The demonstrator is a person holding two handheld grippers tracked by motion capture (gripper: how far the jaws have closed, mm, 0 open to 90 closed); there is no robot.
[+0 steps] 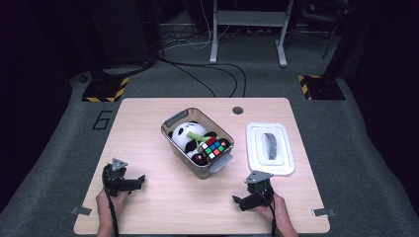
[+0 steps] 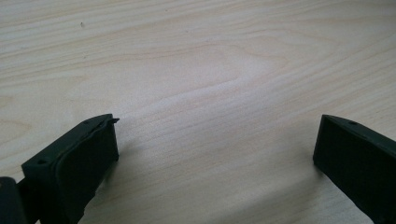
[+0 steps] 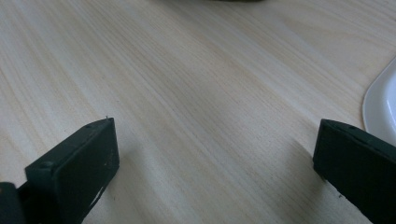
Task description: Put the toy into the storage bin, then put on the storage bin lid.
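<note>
A clear plastic box (image 1: 197, 143) sits in the middle of the wooden table (image 1: 148, 207). Inside it lie a panda soft toy (image 1: 185, 134) and a colourful puzzle cube (image 1: 213, 147). The cube rests on top, at the end of the box nearer the person. A white lid (image 1: 270, 148) lies flat on the table, just to the right of the box.

The left claw (image 1: 140, 179) rests low near the front left of the table, held by the person's left hand (image 1: 107, 202). Its jaws are spread wide with nothing between them. In the left gripper view there is bare wood between the jaws. The box is well apart from it, up and to the right.

The right claw (image 1: 237, 200) is near the front right, held by the right hand (image 1: 279, 210). Its jaws are wide too, and hold nothing. The white lid is near it, just behind. In the right gripper view the lid's edge (image 3: 380, 105) peeks in at the right side.
</note>
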